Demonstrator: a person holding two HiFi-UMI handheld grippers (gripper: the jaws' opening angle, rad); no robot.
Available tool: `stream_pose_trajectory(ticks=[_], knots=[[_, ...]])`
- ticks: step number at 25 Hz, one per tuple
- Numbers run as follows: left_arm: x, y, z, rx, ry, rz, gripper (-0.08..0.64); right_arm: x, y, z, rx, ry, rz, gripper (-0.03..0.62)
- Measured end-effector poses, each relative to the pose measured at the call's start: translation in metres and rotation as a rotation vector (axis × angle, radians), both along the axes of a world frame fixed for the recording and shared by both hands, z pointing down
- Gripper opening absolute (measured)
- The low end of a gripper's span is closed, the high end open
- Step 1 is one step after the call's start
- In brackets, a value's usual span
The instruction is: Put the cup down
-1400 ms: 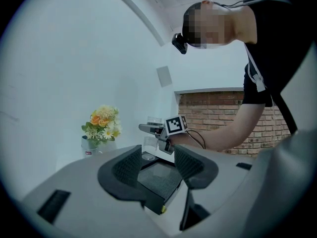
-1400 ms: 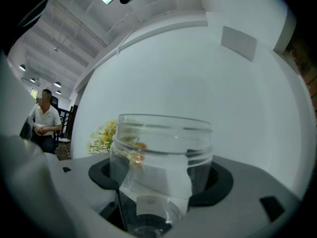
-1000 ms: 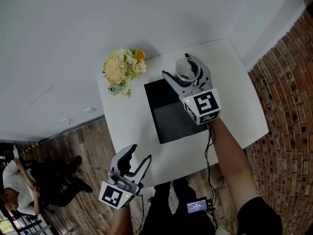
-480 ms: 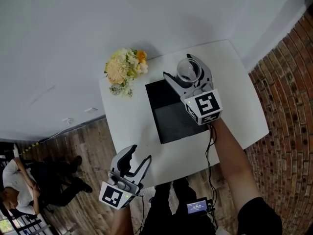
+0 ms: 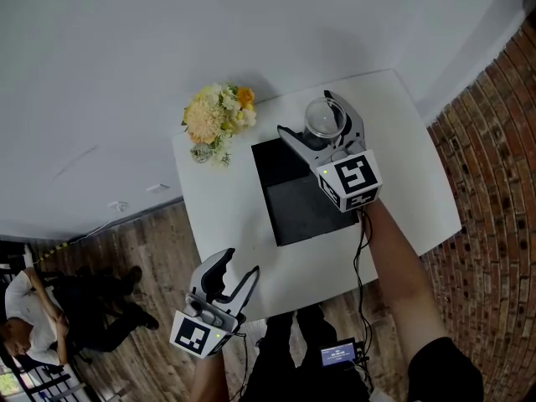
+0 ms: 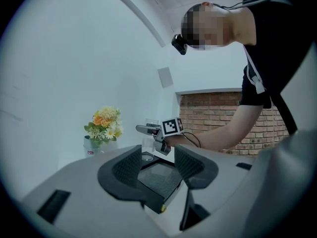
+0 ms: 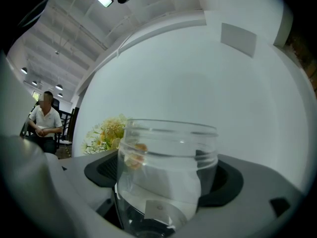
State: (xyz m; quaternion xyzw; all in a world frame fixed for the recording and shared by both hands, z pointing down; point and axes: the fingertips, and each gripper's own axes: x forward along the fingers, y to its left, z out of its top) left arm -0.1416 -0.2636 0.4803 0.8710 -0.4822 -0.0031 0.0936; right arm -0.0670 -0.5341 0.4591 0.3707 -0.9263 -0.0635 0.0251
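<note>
A clear plastic cup (image 5: 322, 117) stands upright on the white table (image 5: 402, 166), just past the far edge of a black mat (image 5: 293, 191). My right gripper (image 5: 322, 126) reaches level around the cup, one jaw on each side. Its jaws have just been opening, and in the right gripper view the cup (image 7: 166, 175) stands between the spread pads with the grip let go. My left gripper (image 5: 226, 279) hangs open and empty off the table's near edge. In the left gripper view the cup (image 6: 147, 148) shows far ahead, beyond its fingertips (image 6: 190, 165).
A bunch of yellow and white flowers (image 5: 216, 124) in a small vase stands at the table's far left corner. A brick wall (image 5: 494, 224) runs along the right. A seated person (image 5: 33, 308) is on the wooden floor at lower left.
The right gripper's jaws have spread wider around the cup. Neither hand has shifted; the cup stays where it was.
</note>
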Motion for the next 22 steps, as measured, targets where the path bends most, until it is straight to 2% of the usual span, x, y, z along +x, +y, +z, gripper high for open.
stream_pose_trajectory(ticks=[11,16,22], knots=[[0.001,0.0,0.003,0.002,-0.013,0.011,0.211,0.01,-0.001,-0.002,-0.001,-0.011,0.023,0.449],[0.0,-0.003,-0.003,0.007,0.001,-0.015,0.21,0.015,0.002,-0.006,-0.005,-0.014,0.03,0.449],[-0.001,0.004,-0.004,0.013,-0.03,-0.004,0.21,0.021,0.017,-0.008,-0.032,-0.015,0.031,0.449]])
